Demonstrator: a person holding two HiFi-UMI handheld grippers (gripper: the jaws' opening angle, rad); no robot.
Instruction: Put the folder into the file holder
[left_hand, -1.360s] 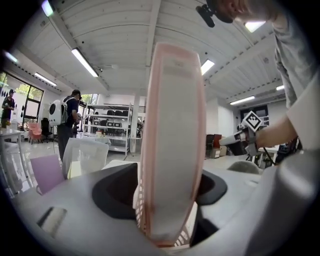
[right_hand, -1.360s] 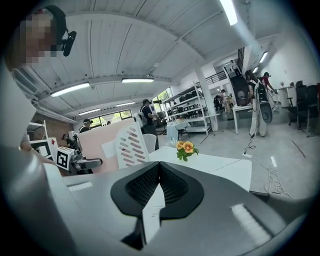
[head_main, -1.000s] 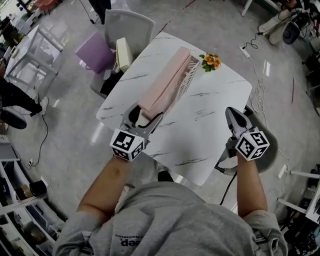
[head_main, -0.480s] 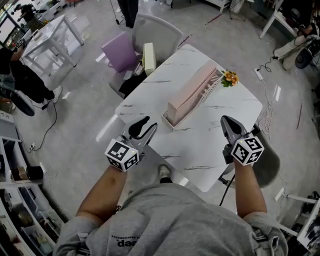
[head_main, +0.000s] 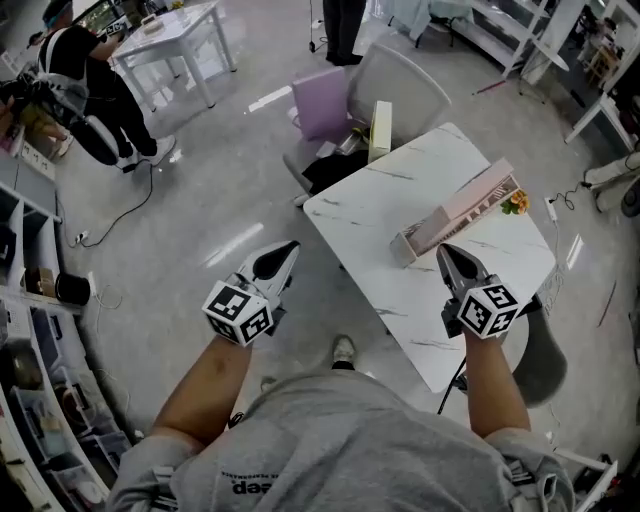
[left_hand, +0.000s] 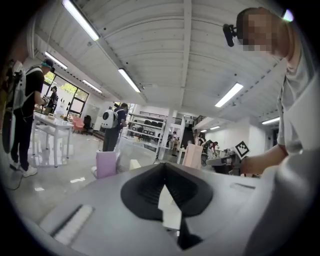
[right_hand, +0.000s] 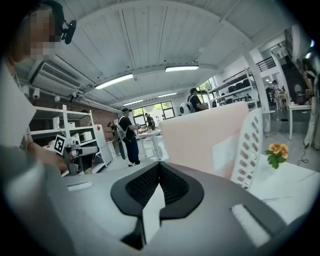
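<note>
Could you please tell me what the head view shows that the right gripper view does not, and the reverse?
Only the head view shows a purple box and a grey chair beyond the table, and the person's shoe. Only the right gripper view shows the ceiling lights and an air conditioner. Both show the pink folder standing in the white holder, the flowers, and the right tool, shut and holding nothing.

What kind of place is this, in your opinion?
Probably a large open workshop or lab: long ceiling strip lights, storage shelves full of equipment, and white work tables with people standing at them.
</note>
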